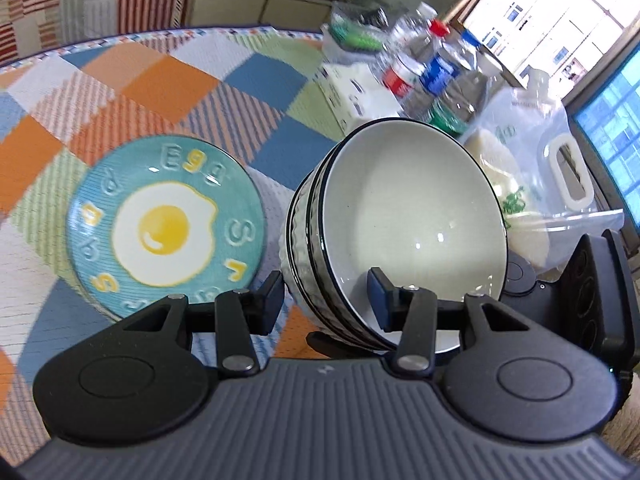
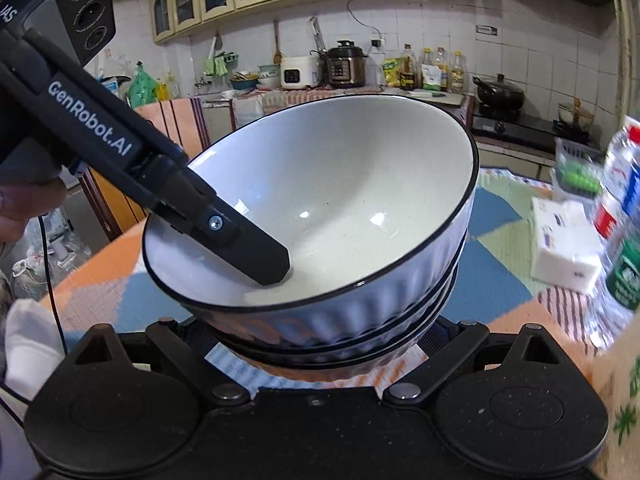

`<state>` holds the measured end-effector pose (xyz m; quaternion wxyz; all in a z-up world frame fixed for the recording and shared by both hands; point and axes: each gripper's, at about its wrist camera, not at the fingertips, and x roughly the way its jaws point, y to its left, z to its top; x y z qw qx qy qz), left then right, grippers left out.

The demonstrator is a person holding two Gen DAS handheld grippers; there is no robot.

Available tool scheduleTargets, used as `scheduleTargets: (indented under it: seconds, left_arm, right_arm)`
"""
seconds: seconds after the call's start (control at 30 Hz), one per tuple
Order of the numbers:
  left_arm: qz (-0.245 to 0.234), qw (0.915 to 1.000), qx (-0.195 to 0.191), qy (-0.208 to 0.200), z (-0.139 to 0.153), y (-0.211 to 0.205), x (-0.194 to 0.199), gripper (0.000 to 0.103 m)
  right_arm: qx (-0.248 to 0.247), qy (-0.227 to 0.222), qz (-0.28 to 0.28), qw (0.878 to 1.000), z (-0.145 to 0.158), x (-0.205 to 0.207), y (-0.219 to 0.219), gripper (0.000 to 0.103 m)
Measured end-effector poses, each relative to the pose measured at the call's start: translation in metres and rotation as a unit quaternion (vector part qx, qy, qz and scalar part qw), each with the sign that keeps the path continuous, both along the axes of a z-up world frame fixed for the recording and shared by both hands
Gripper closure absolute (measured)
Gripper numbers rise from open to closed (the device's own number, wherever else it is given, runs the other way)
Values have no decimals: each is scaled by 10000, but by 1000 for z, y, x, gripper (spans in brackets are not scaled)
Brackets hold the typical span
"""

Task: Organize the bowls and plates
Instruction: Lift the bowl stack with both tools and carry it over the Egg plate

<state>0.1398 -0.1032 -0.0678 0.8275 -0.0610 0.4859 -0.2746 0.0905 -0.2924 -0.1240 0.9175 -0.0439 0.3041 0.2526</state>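
Note:
A stack of white ribbed bowls with black rims (image 1: 408,216) is tilted and lifted above the table. My left gripper (image 1: 326,300) is shut on the stack's rim, one finger inside the top bowl, one outside. In the right wrist view the bowl stack (image 2: 340,200) fills the middle, with the left gripper's finger (image 2: 256,256) inside the top bowl. My right gripper (image 2: 320,340) is under the stack; its fingertips are hidden by the bowls. A teal fried-egg plate (image 1: 164,228) lies on the table left of the stack.
The table has a patchwork cloth (image 1: 168,80). Water bottles (image 1: 432,68), a white tissue box (image 1: 360,96) and a plastic bag (image 1: 532,168) stand at the back right. A cardboard box (image 2: 616,392) is at the right edge. A kitchen counter (image 2: 340,88) lies behind.

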Motion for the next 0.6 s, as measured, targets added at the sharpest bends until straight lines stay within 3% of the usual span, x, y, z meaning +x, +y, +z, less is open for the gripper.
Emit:
scheduleTargets:
  seconds: [0.33,0.6]
  left_arm:
    - [479,9986,68,-203,39,45,17,59]
    - [984,9951,67,-88,21,72,51,59]
  right_arm:
    - [27,-177,493,9986,28,29,37,4]
    - [73,-85,778,9969,19,68,59,5]
